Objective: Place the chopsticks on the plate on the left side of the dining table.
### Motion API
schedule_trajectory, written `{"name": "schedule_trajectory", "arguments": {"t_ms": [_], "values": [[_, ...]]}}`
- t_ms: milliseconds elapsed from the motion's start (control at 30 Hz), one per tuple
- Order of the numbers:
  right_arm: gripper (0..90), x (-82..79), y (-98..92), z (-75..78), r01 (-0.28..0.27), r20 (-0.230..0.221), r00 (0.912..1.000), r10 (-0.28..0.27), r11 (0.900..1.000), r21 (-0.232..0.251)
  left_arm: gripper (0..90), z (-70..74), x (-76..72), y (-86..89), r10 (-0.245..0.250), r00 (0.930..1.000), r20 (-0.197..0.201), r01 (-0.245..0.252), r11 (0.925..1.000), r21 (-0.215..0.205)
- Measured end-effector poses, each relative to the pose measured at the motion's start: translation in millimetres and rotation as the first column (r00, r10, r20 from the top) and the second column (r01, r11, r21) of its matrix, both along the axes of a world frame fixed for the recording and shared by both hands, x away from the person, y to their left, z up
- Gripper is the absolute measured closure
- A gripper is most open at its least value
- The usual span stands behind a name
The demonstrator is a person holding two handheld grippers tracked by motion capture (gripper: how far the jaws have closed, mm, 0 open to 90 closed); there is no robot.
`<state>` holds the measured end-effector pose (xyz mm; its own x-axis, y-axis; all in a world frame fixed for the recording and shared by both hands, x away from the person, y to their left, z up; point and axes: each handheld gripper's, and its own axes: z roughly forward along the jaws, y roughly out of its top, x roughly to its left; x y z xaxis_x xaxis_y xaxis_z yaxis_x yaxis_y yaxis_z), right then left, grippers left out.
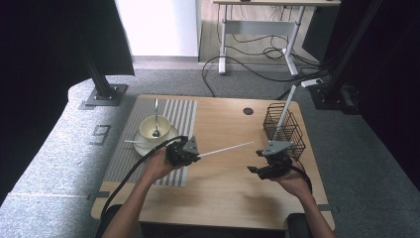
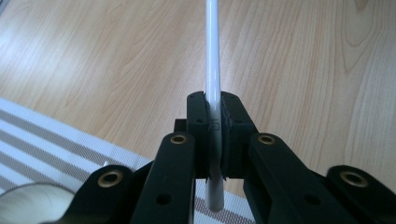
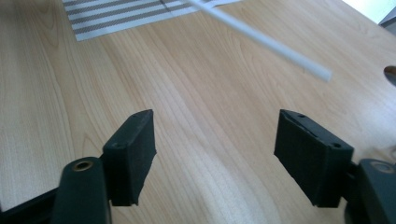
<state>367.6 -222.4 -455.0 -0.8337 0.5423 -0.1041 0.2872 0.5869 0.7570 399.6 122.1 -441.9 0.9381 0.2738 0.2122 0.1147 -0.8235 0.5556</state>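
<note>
My left gripper [image 1: 196,154] is shut on a long white stick [image 1: 225,149], a thin straw-like rod that points right across the wooden table [image 1: 223,188]. In the left gripper view the stick [image 2: 213,70] runs up between the pressed pads, with my left gripper [image 2: 214,122] clamped near its lower end. My right gripper [image 1: 255,161] stands open to the right of the stick's free tip, nothing between its jaws. In the right gripper view the stick [image 3: 266,39] crosses above my right gripper [image 3: 215,149], clear of both pads.
A cream bowl [image 1: 155,128] with a spoon [image 1: 156,116] sits on a plate on the striped placemat [image 1: 168,111] at the left. A black wire basket [image 1: 283,128] holding another white stick [image 1: 286,106] stands at the right, just behind my right gripper.
</note>
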Motion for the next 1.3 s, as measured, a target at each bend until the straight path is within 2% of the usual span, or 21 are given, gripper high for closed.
{"name": "schedule_trajectory", "arguments": {"t_ms": [233, 400, 500, 700, 767, 900, 1100, 1300], "values": [[27.2, -4.5, -5.3, -14.0, 0.021, -0.035, 0.9992, -0.021, 1.0, 0.007, 84.3, 4.7, 2.8, 20.3, 0.042, 0.9982, -0.044, -0.044, 0.998, -0.045], [27.2, -6.6, -12.5, -24.1, 0.044, -0.061, 0.9972, -0.043, 0.999, 0.009, 84.3, 7.2, 5.2, 33.0, 0.076, 0.9947, -0.069, -0.08, 0.9951, -0.059], [27.2, -7.7, -16.2, -28.0, 0.058, -0.069, 0.996, -0.057, 0.998, 0.013, 84.3, 8.3, 6.6, 41.7, 0.095, 0.9919, -0.084, -0.102, 0.9915, -0.081], [27.2, -9.5, -22.3, -35.9, 0.087, -0.08, 0.9932, -0.084, 0.996, 0.029, 84.3, 12.3, 8.4, 57.5, 0.132, 0.9865, -0.096, -0.141, 0.9856, -0.093], [27.1, -10.2, -23.5, -39.3, 0.092, -0.086, 0.9924, -0.089, 0.995, 0.029, 84.2, 13.1, 8.6, 63.9, 0.151, 0.9834, -0.101, -0.161, 0.9813, -0.105], [27.2, -12.2, -24.6, -47.1, 0.098, -0.097, 0.9908, -0.095, 0.995, 0.027, 84.2, 13.6, 10.2, 75.9, 0.171, 0.9789, -0.113, -0.183, 0.9766, -0.112], [27.2, -14.6, -28.4, -56.1, 0.115, -0.109, 0.9876, -0.113, 0.993, 0.018, 84.2, 12.9, 10.6, 91.3, 0.194, 0.975, -0.108, -0.205, 0.9732, -0.104], [27.2, -16.4, -33.1, -62.8, 0.134, -0.122, 0.984, -0.13, 0.99, 0.031, 84.2, 9.4, 9.4, 110.7, 0.235, 0.966, -0.107, -0.246, 0.9644, -0.098]]}}
